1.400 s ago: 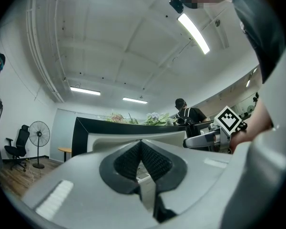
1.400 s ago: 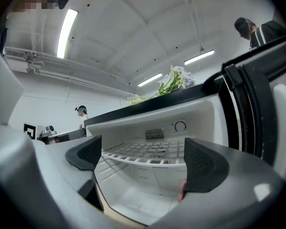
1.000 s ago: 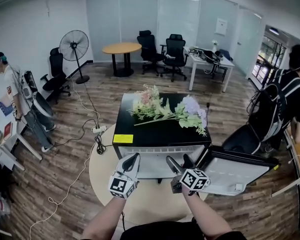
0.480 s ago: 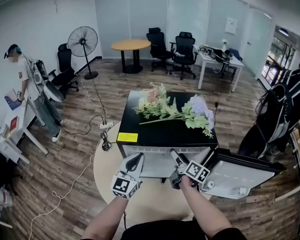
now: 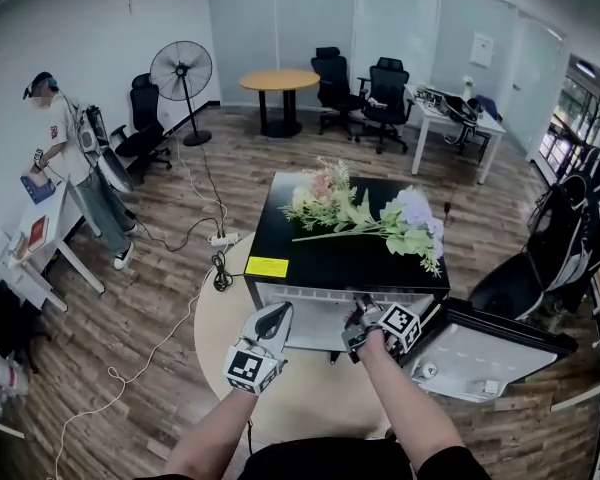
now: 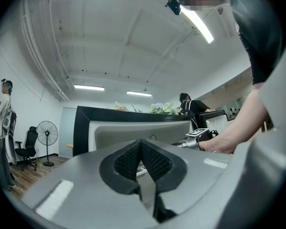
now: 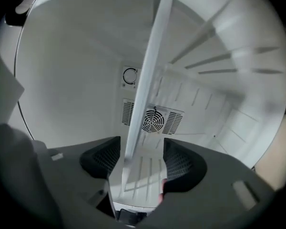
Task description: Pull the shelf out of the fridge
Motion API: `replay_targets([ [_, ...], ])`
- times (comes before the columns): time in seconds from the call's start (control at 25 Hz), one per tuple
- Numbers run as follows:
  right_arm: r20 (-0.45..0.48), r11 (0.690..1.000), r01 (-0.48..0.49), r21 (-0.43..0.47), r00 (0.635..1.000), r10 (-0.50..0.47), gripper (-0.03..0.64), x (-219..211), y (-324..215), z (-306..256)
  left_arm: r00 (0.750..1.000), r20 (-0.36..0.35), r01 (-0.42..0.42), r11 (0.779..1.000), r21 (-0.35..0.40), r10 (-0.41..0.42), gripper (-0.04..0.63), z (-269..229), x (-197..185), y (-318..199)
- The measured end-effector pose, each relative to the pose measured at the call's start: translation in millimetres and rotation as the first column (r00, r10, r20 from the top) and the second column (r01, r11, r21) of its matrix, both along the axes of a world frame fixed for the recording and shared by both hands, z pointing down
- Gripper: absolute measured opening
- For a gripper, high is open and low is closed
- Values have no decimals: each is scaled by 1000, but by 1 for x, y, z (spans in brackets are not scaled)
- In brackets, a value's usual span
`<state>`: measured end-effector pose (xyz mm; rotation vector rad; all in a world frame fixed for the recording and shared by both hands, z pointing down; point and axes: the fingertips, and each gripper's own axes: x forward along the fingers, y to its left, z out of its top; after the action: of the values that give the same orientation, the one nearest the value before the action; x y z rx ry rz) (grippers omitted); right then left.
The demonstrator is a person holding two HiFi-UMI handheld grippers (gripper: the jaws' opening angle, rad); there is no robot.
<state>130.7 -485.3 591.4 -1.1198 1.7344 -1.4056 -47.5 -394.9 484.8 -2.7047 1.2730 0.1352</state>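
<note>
A small black fridge (image 5: pixel 350 258) stands open, its white door (image 5: pixel 490 353) swung out to the right. My right gripper (image 5: pixel 360 313) reaches into the opening. In the right gripper view the white shelf (image 7: pixel 148 80) shows edge-on and runs down between the pads of that gripper (image 7: pixel 142 159). The jaws are closing; the left pad is close to the shelf's edge and the right pad still stands off it. My left gripper (image 5: pixel 277 315) hangs in front of the fridge's lower left, shut and empty, with its pads (image 6: pixel 155 161) together.
A bunch of flowers (image 5: pixel 365 213) lies on the fridge top. The fridge stands on a round beige mat (image 5: pixel 310 398). A cable (image 5: pixel 180 318) trails over the wood floor at left. A person (image 5: pixel 75 158) stands far left; another with a backpack (image 5: pixel 580 218) is at right.
My right gripper has moved forward from in front of the fridge into its opening, and its jaws have narrowed around the shelf's edge. The left gripper has barely moved.
</note>
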Motion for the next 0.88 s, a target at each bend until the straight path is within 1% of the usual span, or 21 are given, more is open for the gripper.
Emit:
replay_targets([
  [0.04, 12, 1000, -1, -7, 1000, 1, 277, 0, -2, 1, 1000, 1, 1, 1000, -1, -1, 0, 0, -1, 0],
  [0.28, 85, 999, -8, -33, 996, 11, 198, -3, -13, 1, 1000, 5, 10, 1000, 1, -10, 0, 1, -4, -2],
  [0.44, 124, 999, -9, -49, 992, 15, 130, -3, -18, 2, 1000, 3, 7, 1000, -1, -7, 0, 1, -5, -2],
  [0.52, 133, 999, -5, -47, 991, 11, 81, -4, -20, -3, 1000, 3, 8, 1000, -3, -8, 0, 2, -5, -3],
  [0.56, 138, 999, -4, -48, 990, 10, 45, -5, -20, -6, 1000, 3, 8, 1000, -2, -8, 0, 1, -6, -3],
  [0.68, 178, 998, -3, -61, 984, 14, 38, -5, -20, -6, 1000, 1, 6, 1000, 0, -6, 0, 1, -6, -3],
  [0.88, 180, 997, -9, -75, 983, 23, 38, -5, -18, -4, 1000, -6, -1, 1000, 5, 1, 0, -2, -4, -2],
])
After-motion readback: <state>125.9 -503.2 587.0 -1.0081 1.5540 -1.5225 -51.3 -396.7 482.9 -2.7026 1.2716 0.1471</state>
